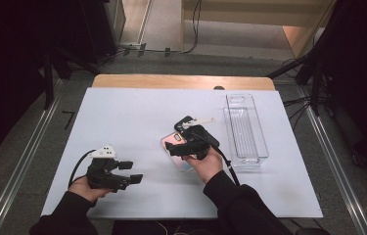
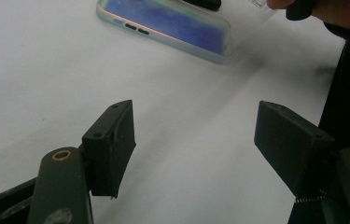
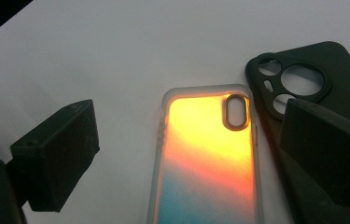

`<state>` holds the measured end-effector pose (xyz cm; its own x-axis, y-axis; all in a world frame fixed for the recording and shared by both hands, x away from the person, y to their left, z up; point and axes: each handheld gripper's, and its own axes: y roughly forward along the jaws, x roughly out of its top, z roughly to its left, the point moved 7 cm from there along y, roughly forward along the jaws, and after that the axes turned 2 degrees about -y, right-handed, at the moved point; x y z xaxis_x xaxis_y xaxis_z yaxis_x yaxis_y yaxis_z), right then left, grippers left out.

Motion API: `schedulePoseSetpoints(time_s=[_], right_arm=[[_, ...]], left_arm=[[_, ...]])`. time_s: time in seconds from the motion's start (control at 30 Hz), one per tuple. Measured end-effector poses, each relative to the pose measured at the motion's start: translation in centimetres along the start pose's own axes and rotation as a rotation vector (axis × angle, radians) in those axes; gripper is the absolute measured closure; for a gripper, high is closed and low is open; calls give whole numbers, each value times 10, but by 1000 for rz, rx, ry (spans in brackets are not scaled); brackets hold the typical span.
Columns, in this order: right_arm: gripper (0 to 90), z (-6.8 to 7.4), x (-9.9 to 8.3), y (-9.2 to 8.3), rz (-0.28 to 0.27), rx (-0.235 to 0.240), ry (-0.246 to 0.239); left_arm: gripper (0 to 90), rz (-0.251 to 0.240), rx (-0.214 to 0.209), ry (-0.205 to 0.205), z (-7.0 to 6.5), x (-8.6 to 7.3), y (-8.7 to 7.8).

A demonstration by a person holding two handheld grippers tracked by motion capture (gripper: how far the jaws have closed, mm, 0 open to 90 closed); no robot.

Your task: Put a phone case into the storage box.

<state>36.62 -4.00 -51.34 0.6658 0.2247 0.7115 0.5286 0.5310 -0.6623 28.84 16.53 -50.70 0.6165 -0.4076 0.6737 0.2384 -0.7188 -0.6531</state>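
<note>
No text, label, brand or number can be read on the two phone cases, the clear tray, the grippers or the worktop.

Iridescent phone case (image 3: pixel 207 163) cut off below

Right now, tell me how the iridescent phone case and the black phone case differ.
The iridescent phone case glows orange to teal with a translucent rim; the black phone case is matte and opaque. The iridescent one has one oval camera opening; the black one has several round ones. Both lie flat, side by side on the white table.
</note>
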Motion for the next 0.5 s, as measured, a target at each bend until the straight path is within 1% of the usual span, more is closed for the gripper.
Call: schedulePoseSetpoints(time_s=[0.03,0.33,0.4,0.5], right_arm=[[32,-1,-2,1,3,-9,-8],[35,-1,-11,8,15,-7,-4],[36,-1,-14,10,19,-8,4],[36,-1,-18,13,26,-10,-4]], left_arm=[[295,-1,0,1,0,0,0],[295,0,0,0,0,0,0],[295,1,0,0,0,0,0],[295,0,-1,0,0,0,0]])
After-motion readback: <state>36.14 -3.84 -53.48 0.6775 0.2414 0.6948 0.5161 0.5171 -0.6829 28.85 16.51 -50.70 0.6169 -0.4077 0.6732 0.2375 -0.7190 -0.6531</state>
